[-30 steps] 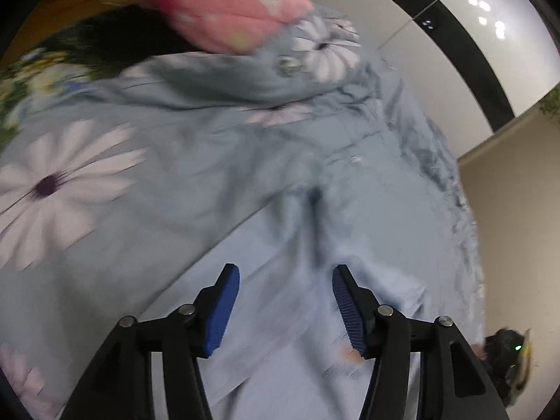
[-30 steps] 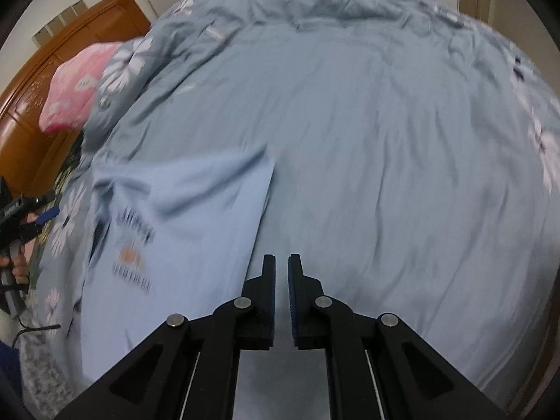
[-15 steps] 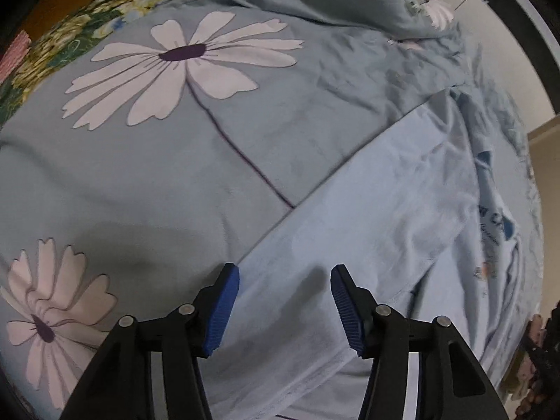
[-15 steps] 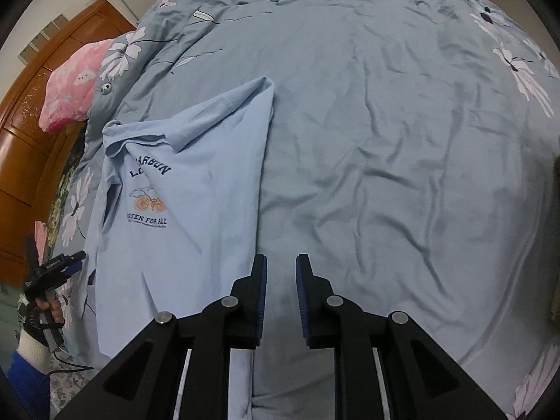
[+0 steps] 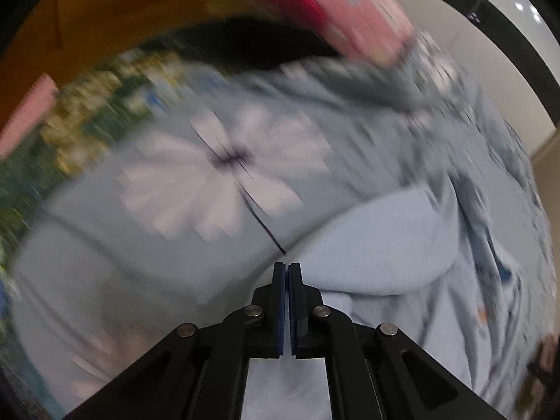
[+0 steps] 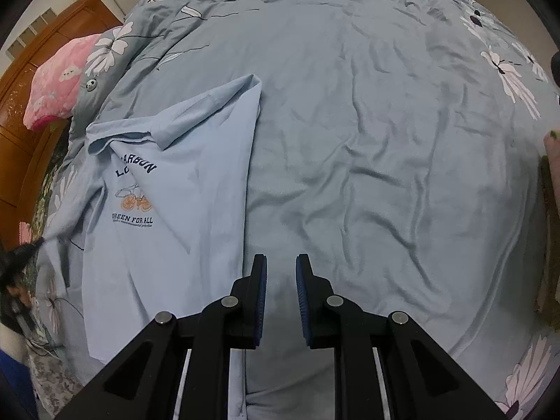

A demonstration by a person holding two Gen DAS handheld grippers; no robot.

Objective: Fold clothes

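A light blue T-shirt [image 6: 196, 182] with a dark print lies on the blue-grey floral bedspread [image 6: 385, 140], its right side folded over along a straight edge. My right gripper [image 6: 281, 269] is open and empty, just above the bedspread beside the shirt's folded edge. In the blurred left wrist view my left gripper [image 5: 287, 269] is shut at the edge of the shirt [image 5: 385, 245]; shirt cloth lies right below the jaws. In the right wrist view the left gripper [image 6: 26, 248] shows at the shirt's left edge, lifting it slightly.
A pink pillow [image 6: 59, 84] lies at the head of the bed against a wooden headboard [image 6: 38, 52]. A dark flowered sheet [image 5: 70, 133] shows beyond the bedspread's edge. A beige object [image 6: 551, 210] sits at the right edge of the bed.
My left gripper has closed at the shirt's edge and is moving fast; its view is blurred. My right gripper has opened wider. The shirt's left edge has lifted a little.
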